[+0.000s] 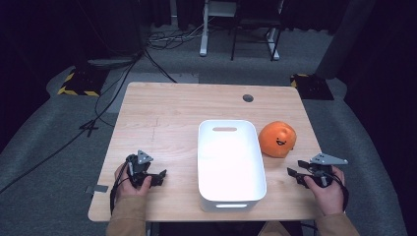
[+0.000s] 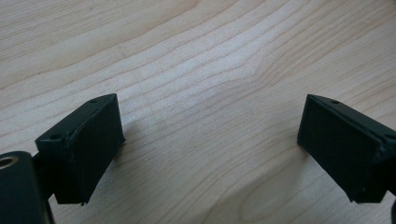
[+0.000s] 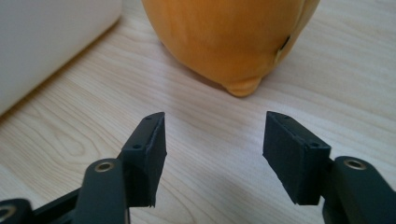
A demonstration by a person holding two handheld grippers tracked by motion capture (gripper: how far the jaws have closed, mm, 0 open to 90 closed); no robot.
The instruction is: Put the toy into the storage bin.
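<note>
The object in hand is the round orange plush toy with a small stitched face. It sits on the light wooden desk, just beside the right wall of the white rectangular plastic bin, with a narrow gap between them as far as the high view shows.

Right claw: jaws apart, nothing between them, aimed at the lower front of the toy and stopped short of it. A small nub projects from the toy's underside where it meets the desk.

Left claw: jaws wide apart, nothing between them, over bare desk on the far side of the bin from the toy.

Handling judgement:
- Weight: probably light; the body appears stuffed, not solid.
- Stiffness: probably soft and compressible; the jaws are likely to sink in before they grip.
- Surface: a matte fabric skin, unlikely to slip against the jaw pads.
- Fragility: low; a firm squeeze should do no harm.

Recommended hold: the body looks wider than the present jaw gap, so open further and close across the lower sides, or pinch a fold near the top. Avoid the nub; it offers little purchase.
</note>
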